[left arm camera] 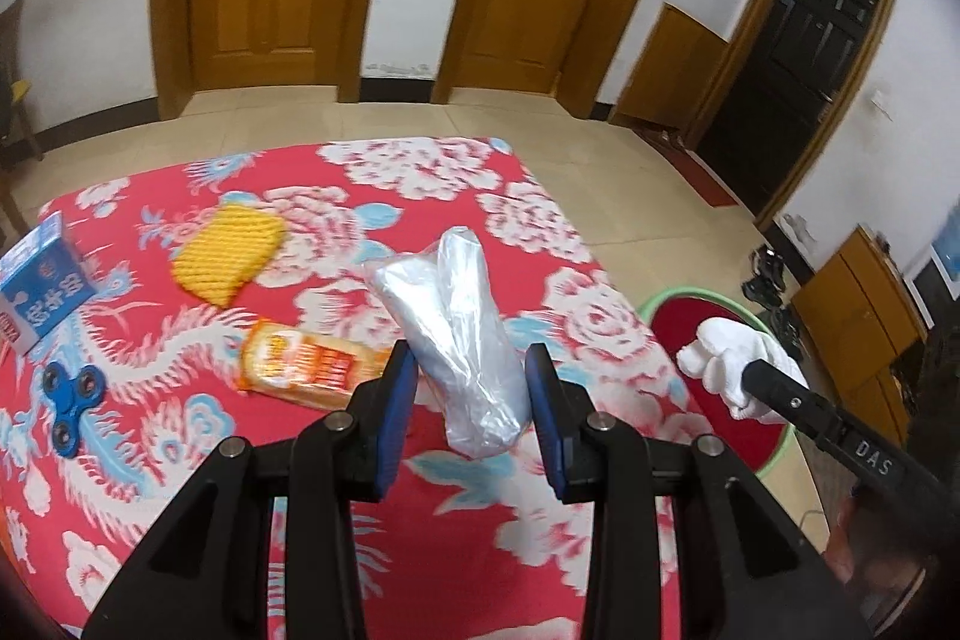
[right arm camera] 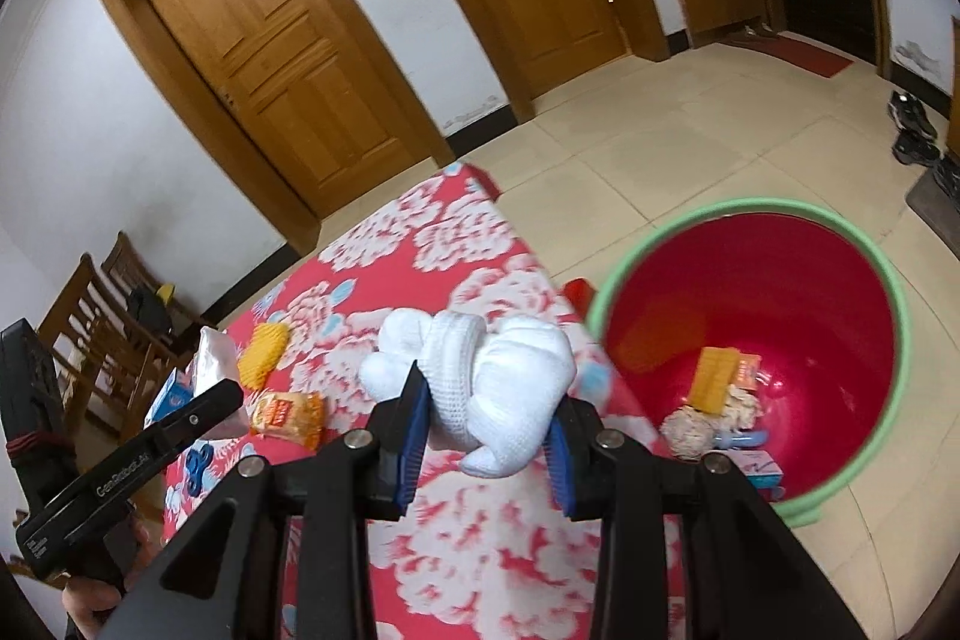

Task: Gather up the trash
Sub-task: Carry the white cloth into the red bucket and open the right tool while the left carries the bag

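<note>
While the left gripper point(left arm camera: 471, 388) clamps a clear plastic bag point(left arm camera: 456, 334) above the table's point(left arm camera: 420, 550) right edge, the right gripper point(right arm camera: 489, 421) grips a balled white cloth point(right arm camera: 480, 370); the red basin point(right arm camera: 840, 292) beside that edge holds wrappers point(right arm camera: 714, 376) and crumpled paper point(right arm camera: 690, 430).

White "DAS" on a small plate on the black arm of the right gripper point(left arm camera: 738, 370), seen from the left wrist view. White lettering along the black arm of the left gripper point(right arm camera: 204, 403), seen from the right wrist view, maybe "GenRobot.AI", blurred. Blue carton point(left arm camera: 45, 280) on the red floral cloth point(left arm camera: 420, 550) carries white Chinese characters, upside down, not legible. Orange snack packet point(left arm camera: 306, 364) has red-and-yellow print, too smeared to read.
</note>
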Action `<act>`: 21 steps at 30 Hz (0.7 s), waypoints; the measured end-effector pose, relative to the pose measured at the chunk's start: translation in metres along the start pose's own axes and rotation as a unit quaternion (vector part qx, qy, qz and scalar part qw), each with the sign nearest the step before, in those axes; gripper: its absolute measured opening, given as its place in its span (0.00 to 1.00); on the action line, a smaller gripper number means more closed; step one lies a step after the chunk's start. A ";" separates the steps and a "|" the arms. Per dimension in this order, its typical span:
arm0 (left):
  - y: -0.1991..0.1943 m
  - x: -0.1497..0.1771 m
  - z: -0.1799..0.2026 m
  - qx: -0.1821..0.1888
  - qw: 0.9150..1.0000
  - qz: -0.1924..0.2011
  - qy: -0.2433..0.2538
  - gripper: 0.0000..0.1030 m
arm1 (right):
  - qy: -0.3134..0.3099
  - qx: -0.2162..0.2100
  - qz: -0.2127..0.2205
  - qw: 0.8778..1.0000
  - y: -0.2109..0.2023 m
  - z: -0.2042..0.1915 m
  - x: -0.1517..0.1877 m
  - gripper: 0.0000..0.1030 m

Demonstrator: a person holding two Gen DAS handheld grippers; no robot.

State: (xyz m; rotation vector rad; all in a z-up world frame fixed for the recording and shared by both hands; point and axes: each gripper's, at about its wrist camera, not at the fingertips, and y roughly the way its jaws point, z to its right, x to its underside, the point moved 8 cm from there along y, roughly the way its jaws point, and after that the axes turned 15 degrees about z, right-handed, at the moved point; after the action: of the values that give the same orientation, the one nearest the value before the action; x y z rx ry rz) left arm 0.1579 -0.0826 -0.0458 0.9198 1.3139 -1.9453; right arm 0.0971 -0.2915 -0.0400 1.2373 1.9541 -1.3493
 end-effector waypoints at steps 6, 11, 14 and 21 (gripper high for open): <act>0.006 0.002 0.032 0.022 0.999 -0.007 0.023 0.36 | 0.018 0.023 0.011 1.000 -0.009 0.031 -0.006 0.36; 0.015 0.008 0.059 0.040 0.998 -0.017 0.042 0.36 | 0.034 0.045 0.016 0.998 -0.014 0.060 -0.007 0.37; 0.022 0.013 0.074 0.049 0.997 -0.025 0.053 0.36 | 0.042 0.059 0.018 0.997 -0.015 0.076 -0.007 0.38; 0.044 0.029 0.109 0.070 0.994 -0.048 0.076 0.36 | 0.057 0.087 0.012 0.994 -0.013 0.112 -0.003 0.39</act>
State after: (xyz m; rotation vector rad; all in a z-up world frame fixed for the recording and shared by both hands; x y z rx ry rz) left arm 0.1535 -0.2025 -0.0630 1.1093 1.3424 -2.0975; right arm 0.0740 -0.3955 -0.0776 1.4438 1.9240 -1.4939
